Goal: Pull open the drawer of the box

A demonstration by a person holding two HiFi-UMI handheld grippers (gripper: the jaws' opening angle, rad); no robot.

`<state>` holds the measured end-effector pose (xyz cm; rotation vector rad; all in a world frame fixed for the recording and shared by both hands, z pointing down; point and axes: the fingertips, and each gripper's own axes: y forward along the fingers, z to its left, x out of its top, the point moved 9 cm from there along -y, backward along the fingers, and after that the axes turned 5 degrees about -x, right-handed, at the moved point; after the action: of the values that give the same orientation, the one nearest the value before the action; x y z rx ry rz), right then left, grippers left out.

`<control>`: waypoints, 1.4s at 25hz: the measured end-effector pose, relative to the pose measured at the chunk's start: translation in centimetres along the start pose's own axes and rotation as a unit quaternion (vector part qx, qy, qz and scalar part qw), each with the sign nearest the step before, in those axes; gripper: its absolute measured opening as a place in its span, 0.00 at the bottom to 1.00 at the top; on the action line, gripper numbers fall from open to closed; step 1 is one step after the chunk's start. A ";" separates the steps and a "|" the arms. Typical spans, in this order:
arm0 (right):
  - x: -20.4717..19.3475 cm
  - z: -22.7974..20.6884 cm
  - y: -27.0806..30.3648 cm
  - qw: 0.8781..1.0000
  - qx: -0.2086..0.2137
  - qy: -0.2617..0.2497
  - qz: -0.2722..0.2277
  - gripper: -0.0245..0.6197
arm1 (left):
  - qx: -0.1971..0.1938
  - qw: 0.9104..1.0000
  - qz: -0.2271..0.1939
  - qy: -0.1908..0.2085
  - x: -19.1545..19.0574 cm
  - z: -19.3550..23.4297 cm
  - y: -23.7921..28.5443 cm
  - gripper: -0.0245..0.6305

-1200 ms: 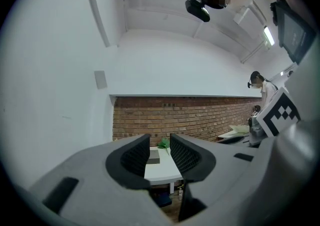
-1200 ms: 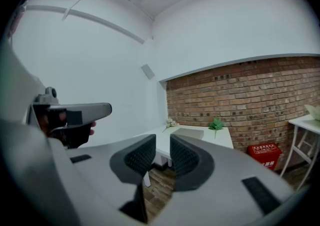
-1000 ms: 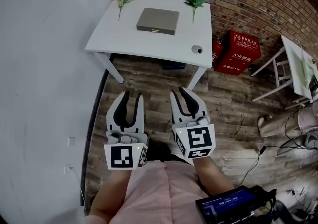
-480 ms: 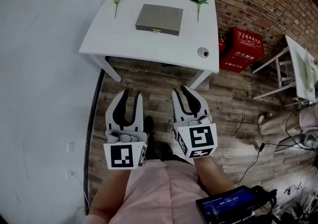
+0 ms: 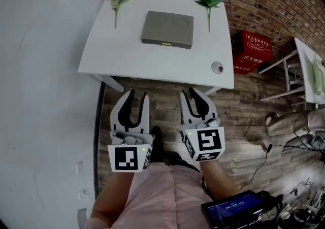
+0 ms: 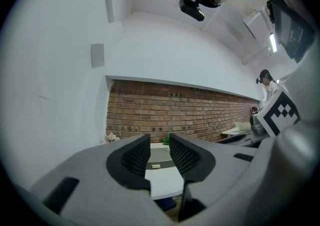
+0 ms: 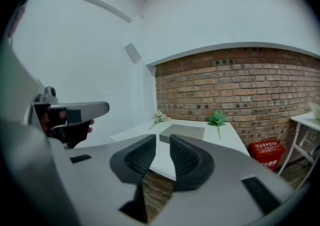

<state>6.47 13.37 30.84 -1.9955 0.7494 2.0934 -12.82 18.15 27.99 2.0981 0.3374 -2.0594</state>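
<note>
Facing a white table, 2 empty grippers hang short of it; the flat grey box lies near its far edge.
Unbraced, the box may slide rather than open. The left gripper, jaws wide but just closing slightly on nothing, or the right gripper, jaws part open, could slip off the small drawer tab.

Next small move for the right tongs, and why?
Probably advance the right tongs over the table toward the small tab on the near face of the box. They are open, empty and well short of the box, and the drawer looks shut.
</note>
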 end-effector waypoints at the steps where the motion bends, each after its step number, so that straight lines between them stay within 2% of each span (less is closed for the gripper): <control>1: 0.3 0.0 0.7 1.000 -0.006 0.000 -0.001 0.18 | -0.005 1.000 0.000 -0.001 0.0 0.7 0.7 0.21; 10: 2.8 0.0 5.3 0.999 -0.050 0.007 -0.013 0.17 | -0.051 0.999 -0.008 -0.002 0.4 4.9 5.9 0.21; 18: 3.0 -1.2 6.7 0.997 -0.075 0.013 -0.016 0.17 | -0.083 0.997 -0.003 -0.001 -0.2 5.2 8.6 0.21; 26: 3.2 -2.7 9.2 0.997 -0.077 0.021 -0.019 0.17 | -0.085 0.996 0.006 0.005 -0.7 5.6 11.1 0.21; 35: 3.2 -6.7 14.2 0.997 -0.069 0.040 -0.001 0.17 | -0.080 0.996 0.031 0.010 -2.0 6.3 17.4 0.21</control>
<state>5.86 -2.61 31.35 -2.1608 0.6319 2.1301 -13.86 -0.34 29.33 2.0102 0.4199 -1.9107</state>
